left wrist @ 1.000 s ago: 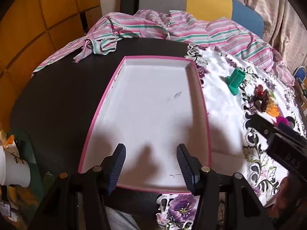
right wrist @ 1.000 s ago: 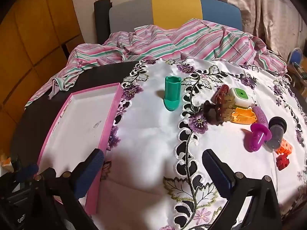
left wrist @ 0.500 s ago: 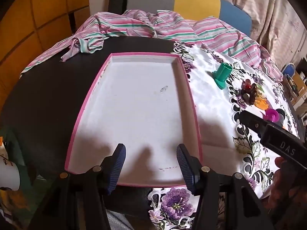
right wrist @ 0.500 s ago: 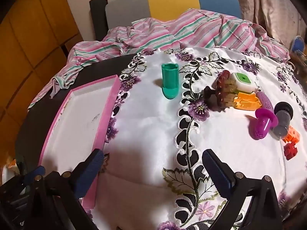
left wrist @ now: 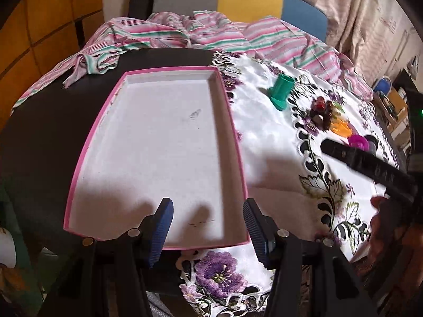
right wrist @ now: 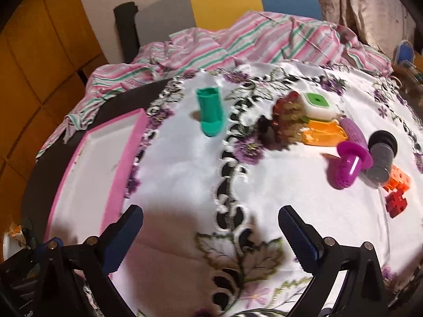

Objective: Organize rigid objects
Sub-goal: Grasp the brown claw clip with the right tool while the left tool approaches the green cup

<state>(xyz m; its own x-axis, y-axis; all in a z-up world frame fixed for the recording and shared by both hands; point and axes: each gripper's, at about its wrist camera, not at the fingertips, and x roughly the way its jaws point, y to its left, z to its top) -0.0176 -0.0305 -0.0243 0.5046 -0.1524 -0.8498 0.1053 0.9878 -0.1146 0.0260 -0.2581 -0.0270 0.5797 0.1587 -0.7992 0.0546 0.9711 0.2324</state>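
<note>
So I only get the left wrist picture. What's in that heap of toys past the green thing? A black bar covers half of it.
Observer: Behind the bar a grey cylinder lies on its side, against the magenta mushroom-shaped piece.
Operator: Anything further out?
Observer: Yes, an orange block and a red block, just past the cylinder.
Operator: And is that bar holding something?
Observer: No. It's the right gripper; its jaws stand wide open over bare tablecloth, with nothing between them.
</note>
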